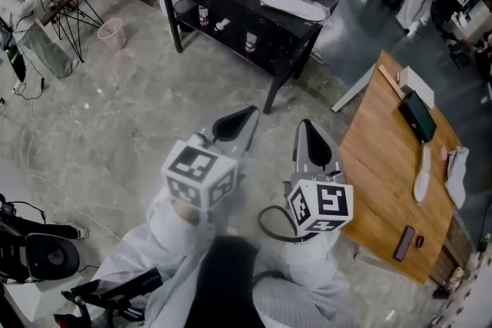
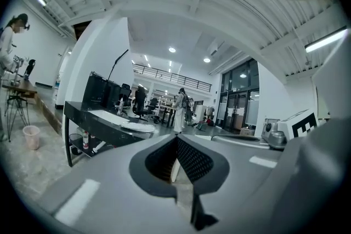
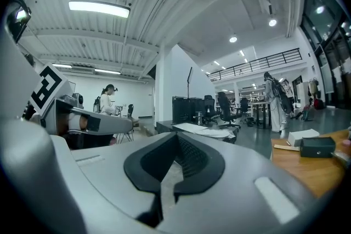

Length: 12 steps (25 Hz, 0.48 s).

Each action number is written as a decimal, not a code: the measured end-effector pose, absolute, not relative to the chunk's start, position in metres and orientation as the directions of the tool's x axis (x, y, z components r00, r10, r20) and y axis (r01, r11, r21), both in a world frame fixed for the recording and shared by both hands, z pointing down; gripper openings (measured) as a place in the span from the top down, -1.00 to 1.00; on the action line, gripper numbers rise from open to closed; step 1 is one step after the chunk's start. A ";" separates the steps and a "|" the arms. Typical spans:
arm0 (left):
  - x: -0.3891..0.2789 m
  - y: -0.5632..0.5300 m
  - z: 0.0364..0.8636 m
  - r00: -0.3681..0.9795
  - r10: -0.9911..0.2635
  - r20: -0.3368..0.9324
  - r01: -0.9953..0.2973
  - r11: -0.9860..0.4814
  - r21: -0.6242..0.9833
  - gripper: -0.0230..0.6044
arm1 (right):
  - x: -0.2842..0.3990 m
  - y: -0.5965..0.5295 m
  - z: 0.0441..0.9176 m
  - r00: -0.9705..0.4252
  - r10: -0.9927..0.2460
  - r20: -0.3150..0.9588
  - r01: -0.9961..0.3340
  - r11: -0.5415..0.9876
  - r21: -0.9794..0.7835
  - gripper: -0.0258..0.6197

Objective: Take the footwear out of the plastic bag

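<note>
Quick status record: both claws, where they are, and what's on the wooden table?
left claw: shut, nothing between the jaws
right claw: shut, nothing between the jaws
position: both held side by side over the floor, touching neither table
wooden table: to the right; two pale long items and a dark case lie on it
plastic bag: cannot make one out

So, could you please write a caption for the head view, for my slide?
Shut and empty, the left hand-held gripper and right hand-held gripper hover beside a wooden table.
</note>
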<state>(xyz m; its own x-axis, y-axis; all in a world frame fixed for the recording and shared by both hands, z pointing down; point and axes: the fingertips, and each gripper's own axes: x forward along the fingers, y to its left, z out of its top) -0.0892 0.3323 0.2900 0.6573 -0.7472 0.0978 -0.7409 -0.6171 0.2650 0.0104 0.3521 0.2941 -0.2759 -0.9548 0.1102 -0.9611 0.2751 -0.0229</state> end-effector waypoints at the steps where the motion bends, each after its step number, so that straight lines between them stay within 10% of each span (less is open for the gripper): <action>1: -0.088 0.312 0.291 0.656 -0.748 0.101 -0.744 -0.616 0.259 0.93 | 0.013 0.333 0.295 -0.273 -0.956 0.110 -0.962 0.272 -0.020 0.88; 12: -0.068 0.090 0.304 0.700 -0.698 0.153 -0.713 -0.670 0.207 0.93 | 0.049 0.119 0.295 -0.156 -0.982 0.105 -0.988 0.155 -0.016 0.88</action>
